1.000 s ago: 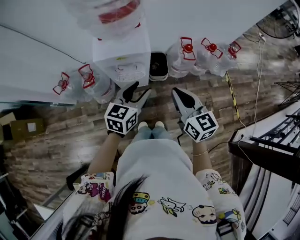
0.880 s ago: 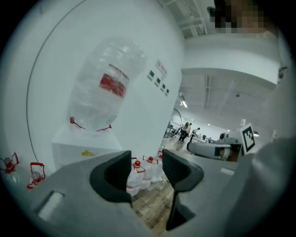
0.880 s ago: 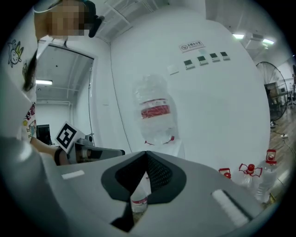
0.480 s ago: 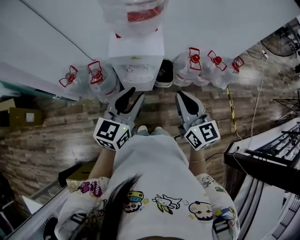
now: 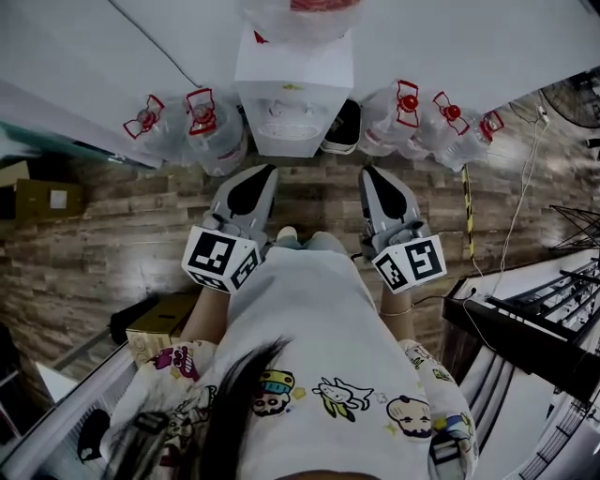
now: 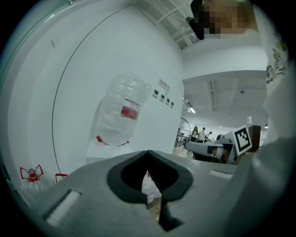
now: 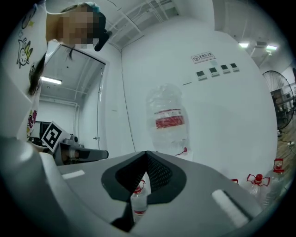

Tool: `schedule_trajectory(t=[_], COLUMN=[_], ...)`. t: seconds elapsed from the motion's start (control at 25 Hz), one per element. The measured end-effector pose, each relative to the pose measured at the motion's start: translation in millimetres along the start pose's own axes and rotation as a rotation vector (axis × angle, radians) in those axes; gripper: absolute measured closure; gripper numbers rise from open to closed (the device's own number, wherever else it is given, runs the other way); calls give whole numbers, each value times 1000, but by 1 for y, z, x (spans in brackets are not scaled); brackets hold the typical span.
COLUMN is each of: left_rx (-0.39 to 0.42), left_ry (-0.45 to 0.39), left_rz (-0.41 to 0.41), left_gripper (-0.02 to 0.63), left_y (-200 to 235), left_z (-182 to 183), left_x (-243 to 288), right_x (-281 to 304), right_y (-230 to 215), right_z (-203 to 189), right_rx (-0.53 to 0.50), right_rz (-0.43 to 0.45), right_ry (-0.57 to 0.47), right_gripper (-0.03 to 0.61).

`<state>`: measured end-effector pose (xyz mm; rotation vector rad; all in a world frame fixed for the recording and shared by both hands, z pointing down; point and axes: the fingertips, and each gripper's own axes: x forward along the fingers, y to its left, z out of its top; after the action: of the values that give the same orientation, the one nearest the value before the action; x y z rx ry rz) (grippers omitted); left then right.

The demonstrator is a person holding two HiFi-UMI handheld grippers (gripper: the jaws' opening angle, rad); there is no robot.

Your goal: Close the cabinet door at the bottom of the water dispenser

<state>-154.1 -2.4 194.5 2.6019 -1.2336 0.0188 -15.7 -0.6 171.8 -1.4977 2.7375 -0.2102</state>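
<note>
The white box-shaped water dispenser (image 5: 292, 98) stands against the white wall (image 5: 450, 37) at 12 o'clock in the head view, carrying an upturned clear plastic bottle with a red label (image 5: 300, 11). It is hemmed in on both sides. Clear water jugs with red handles (image 5: 202, 131) crowd its left at 10 to 11 o'clock, and more stand at 1 o'clock past a black bin (image 5: 343, 127) that sits just beside its right flank. The only free run is the wood-plank floor (image 5: 112, 234) straight in front of it. Further out, a brown cardboard box (image 5: 159, 323) lies at 8 o'clock and a black-framed table (image 5: 525, 323) closes the side at 4 o'clock.

The left gripper (image 5: 269, 170) points towards 12 o'clock at the dispenser's front left. Its jaws have just been closing and now meet at the tips with nothing between them. The right gripper (image 5: 367, 172) runs alongside it, well apart, aimed nearer the black bin. Its jaws are also together and empty.

Both sets of fingertips stop short of the dispenser, with a thin strip of floor showing between. The cabinet door sits at the foot of the dispenser's front. From this steep angle it is hidden under the tap ledge, so whether it is closed cannot be told.
</note>
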Motion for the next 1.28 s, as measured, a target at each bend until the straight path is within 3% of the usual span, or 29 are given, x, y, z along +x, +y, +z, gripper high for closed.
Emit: schedule_trajectory(t=[1.28], left_rx=[43], left_ry=[14], left_rz=[7], left_gripper=[614], left_y=[2], left_z=[7], left_x=[11], right_x=[5], right_y=[-5], right_z=[-6], right_rx=[31], right_rz=[-22], right_ry=[36], right_gripper=[569])
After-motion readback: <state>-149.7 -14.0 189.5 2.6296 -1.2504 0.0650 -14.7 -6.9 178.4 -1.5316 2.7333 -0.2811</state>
